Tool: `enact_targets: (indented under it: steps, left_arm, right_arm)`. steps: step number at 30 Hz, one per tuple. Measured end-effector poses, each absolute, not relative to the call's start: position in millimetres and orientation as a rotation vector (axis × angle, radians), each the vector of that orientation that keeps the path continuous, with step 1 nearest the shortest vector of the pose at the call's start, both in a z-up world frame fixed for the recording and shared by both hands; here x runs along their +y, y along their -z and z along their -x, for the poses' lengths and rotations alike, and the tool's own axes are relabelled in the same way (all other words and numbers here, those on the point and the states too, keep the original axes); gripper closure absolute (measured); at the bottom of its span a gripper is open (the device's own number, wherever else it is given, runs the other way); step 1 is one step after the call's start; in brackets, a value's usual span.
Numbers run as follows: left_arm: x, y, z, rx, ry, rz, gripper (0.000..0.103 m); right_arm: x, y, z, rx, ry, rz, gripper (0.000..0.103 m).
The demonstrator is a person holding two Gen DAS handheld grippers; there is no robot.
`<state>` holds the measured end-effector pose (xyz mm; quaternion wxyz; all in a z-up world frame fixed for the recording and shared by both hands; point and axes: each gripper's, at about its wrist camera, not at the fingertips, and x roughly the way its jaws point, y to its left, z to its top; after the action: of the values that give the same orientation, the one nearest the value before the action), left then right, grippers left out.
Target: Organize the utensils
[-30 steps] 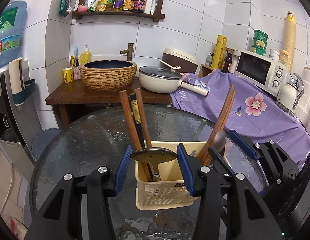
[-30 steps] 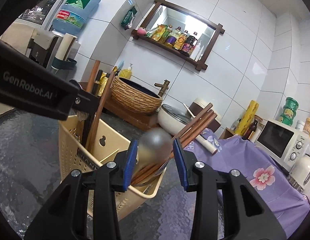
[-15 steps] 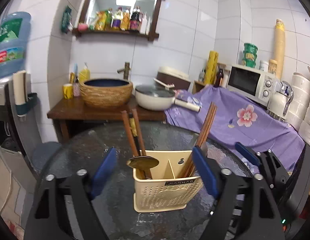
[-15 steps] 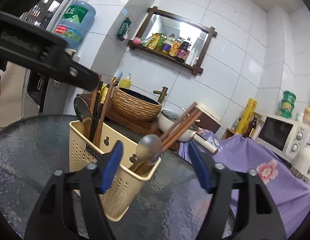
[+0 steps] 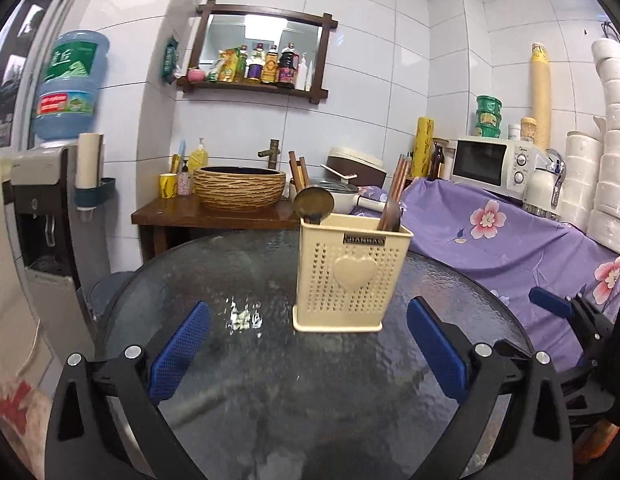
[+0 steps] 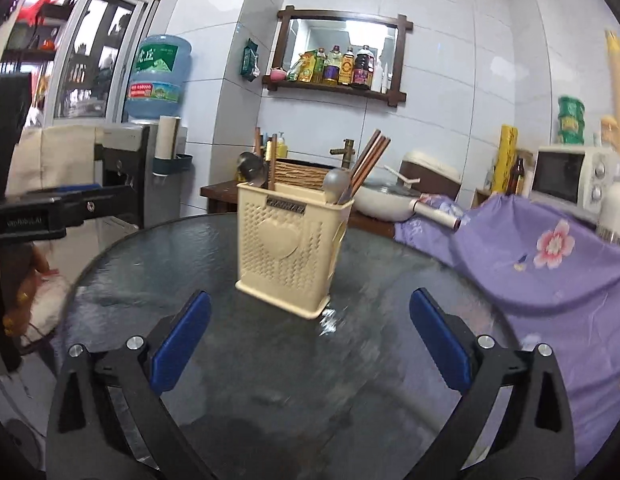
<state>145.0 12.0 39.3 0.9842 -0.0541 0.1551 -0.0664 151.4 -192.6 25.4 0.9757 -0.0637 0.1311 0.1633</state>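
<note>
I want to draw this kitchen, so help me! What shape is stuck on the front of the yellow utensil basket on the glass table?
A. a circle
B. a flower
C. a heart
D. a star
C: a raised heart sits in the middle of the perforated front of the cream utensil basket, just under its small name plate, and it shows in both wrist views.
</note>
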Motion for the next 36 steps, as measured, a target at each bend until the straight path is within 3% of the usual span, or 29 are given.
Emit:
enact_targets:
  steps: [17, 36]
  left_arm:
    - [-4.1, -18.7, -12.6, 0.283, 0.146, 0.071, 0.006]
    - [5.5, -22.0, -3.4, 0.257, 0.148, 0.131, 0.006]
  right_arm:
    - [-238.9, -33.0, -10.3, 0.175, -0.376, -0.02, 0.005]
    - [-240.5, -42.0, -15.0, 0.183, -0.408, -0.043, 0.005]
